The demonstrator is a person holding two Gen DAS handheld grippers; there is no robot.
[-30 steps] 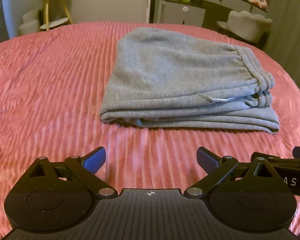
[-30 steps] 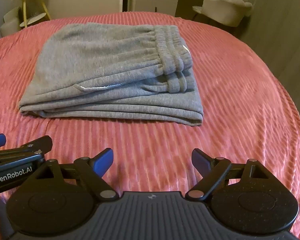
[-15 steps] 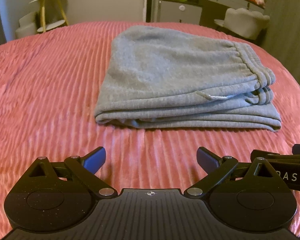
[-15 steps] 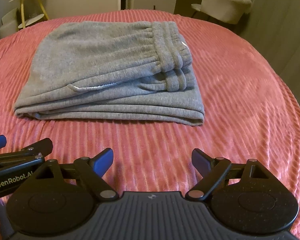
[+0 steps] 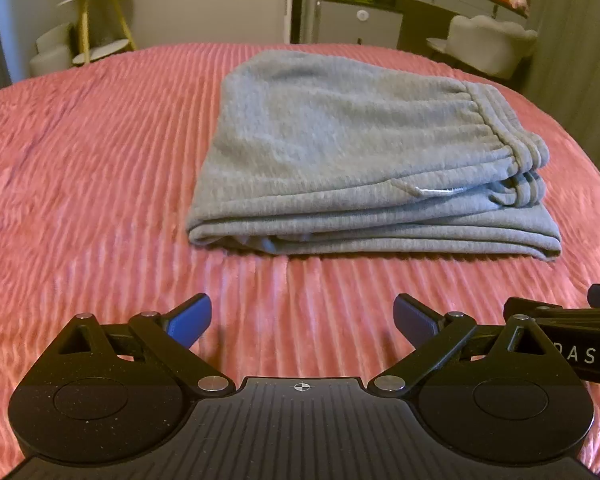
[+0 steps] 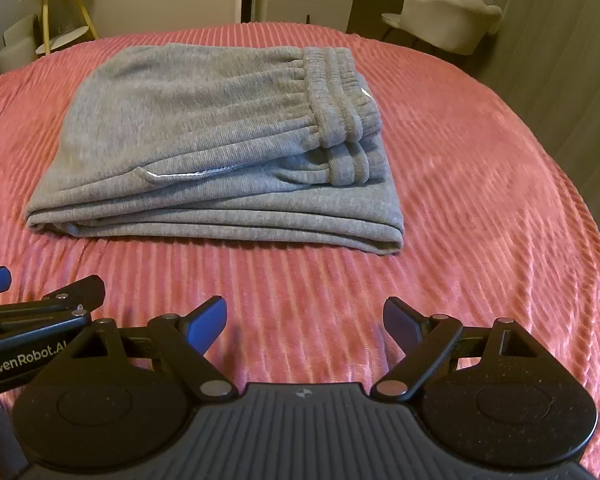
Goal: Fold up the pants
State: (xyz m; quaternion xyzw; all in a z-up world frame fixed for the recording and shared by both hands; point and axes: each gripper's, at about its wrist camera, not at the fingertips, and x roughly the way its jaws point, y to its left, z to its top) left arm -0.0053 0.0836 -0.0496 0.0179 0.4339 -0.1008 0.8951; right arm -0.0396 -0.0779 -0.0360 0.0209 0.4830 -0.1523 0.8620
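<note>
Left wrist view: folded grey pants point(image 5: 364, 160) lie on pink bedspread point(image 5: 80, 168); left gripper point(image 5: 302, 322) and right gripper point(image 6: 304, 320) spread wide, empty.

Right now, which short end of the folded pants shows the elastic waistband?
The right end of the grey pants: ribbed waistband stacked there; left end is a smooth rounded fold.

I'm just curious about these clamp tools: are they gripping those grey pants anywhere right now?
No. The left gripper and right gripper are both open and empty, short of the folded pants.
</note>
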